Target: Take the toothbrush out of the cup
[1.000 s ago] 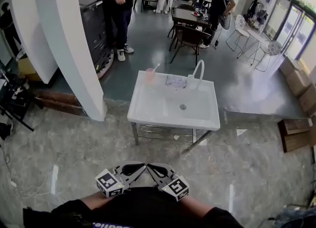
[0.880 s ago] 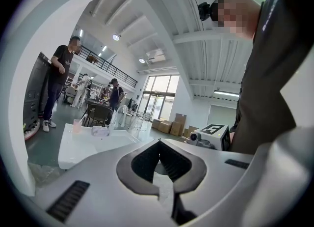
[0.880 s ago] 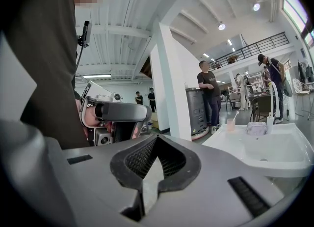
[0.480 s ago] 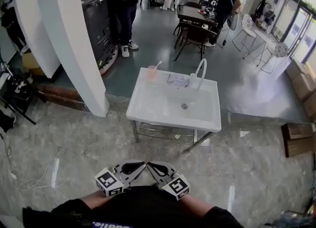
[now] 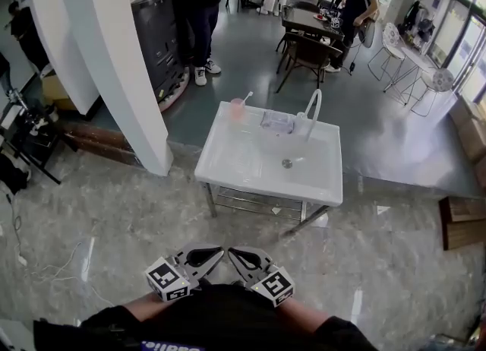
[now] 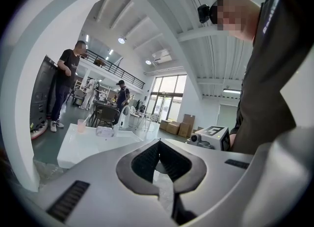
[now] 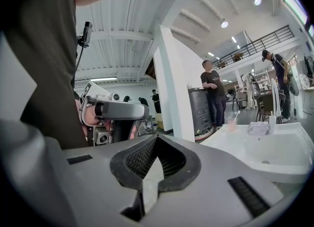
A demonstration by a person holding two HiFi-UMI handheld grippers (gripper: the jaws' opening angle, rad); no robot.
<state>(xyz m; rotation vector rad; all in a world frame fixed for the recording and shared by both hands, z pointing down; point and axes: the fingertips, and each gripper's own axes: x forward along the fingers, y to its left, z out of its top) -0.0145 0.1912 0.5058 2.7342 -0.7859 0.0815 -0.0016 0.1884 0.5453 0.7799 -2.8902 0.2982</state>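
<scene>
A pink cup (image 5: 237,109) with a white toothbrush (image 5: 245,99) leaning in it stands at the far left corner of a white sink table (image 5: 228,166), well ahead of me. It also shows small in the left gripper view as the cup (image 6: 81,125), and in the right gripper view as the cup (image 7: 231,124). My left gripper (image 5: 216,254) and right gripper (image 5: 235,255) are held low against my body, tips almost touching each other. Both are shut with nothing in them, as the left gripper (image 6: 159,141) and right gripper (image 7: 158,137) show close up.
On the sink table stand a white faucet (image 5: 312,111) and a clear box (image 5: 277,121). A white column (image 5: 114,61) and a dark cabinet (image 5: 156,30) rise at the left. A person (image 5: 196,7) stands beyond, and chairs (image 5: 307,53) behind. Cables (image 5: 45,270) lie on the floor.
The sink table has come a little nearer and sits lower in the head view. Both grippers stay shut and together against my body.
</scene>
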